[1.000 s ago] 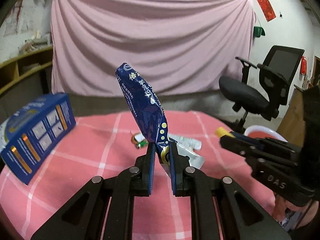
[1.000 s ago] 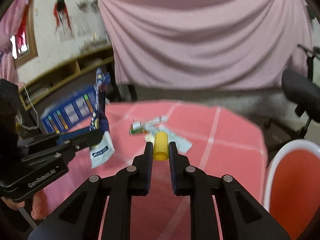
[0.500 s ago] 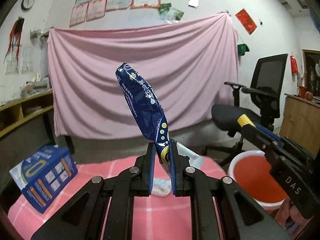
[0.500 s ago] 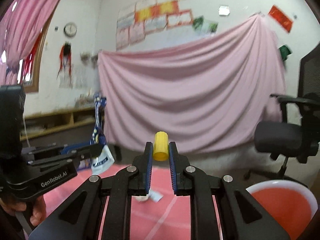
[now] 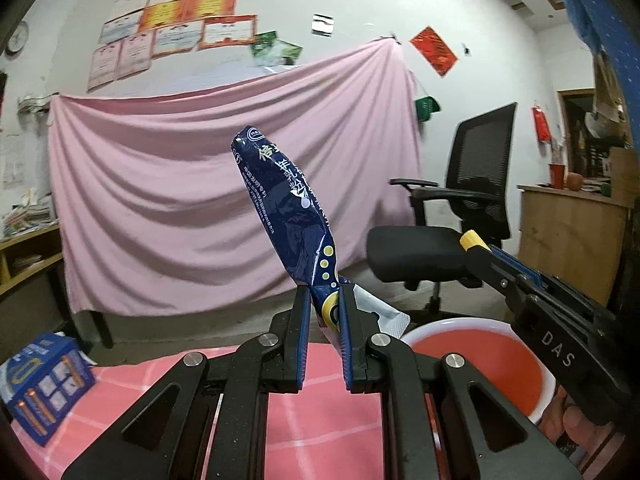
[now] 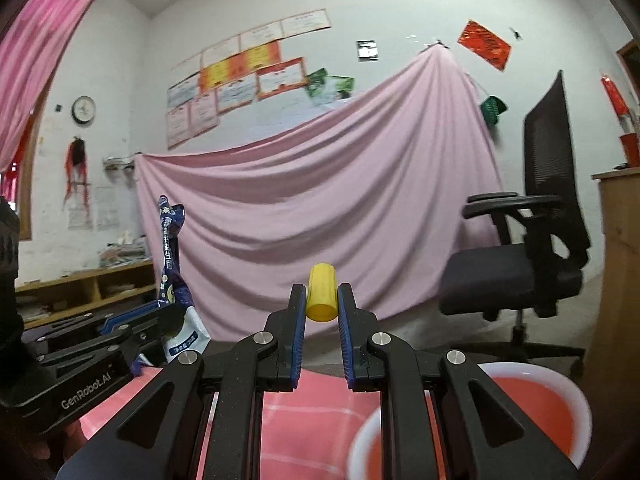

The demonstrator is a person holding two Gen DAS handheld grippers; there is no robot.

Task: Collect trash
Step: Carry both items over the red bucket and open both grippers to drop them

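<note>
My left gripper (image 5: 325, 305) is shut on the lower end of a dark blue snack wrapper (image 5: 286, 208), which stands up and leans left above the fingers; its white tail (image 5: 384, 316) pokes out to the right. My right gripper (image 6: 322, 304) is shut on a small yellow cap (image 6: 321, 298). From the right wrist view the left gripper (image 6: 164, 322) with the blue wrapper (image 6: 170, 248) sits at lower left. From the left wrist view the right gripper (image 5: 478, 246) with the yellow cap (image 5: 470, 239) reaches in from the right, above a red bucket with a white rim (image 5: 476, 354).
The red bucket (image 6: 560, 412) lies low right beside the pink checked tablecloth (image 5: 320, 396). A blue battery box (image 5: 42, 388) rests at the table's left edge. A black office chair (image 5: 460, 224) and a wooden cabinet (image 5: 568, 236) stand to the right, a pink sheet (image 6: 320, 200) hangs behind.
Both grippers have risen and swung rightward, each keeping its item. The table with its loose litter has dropped low in view, and the red bucket has come in under the right gripper.
</note>
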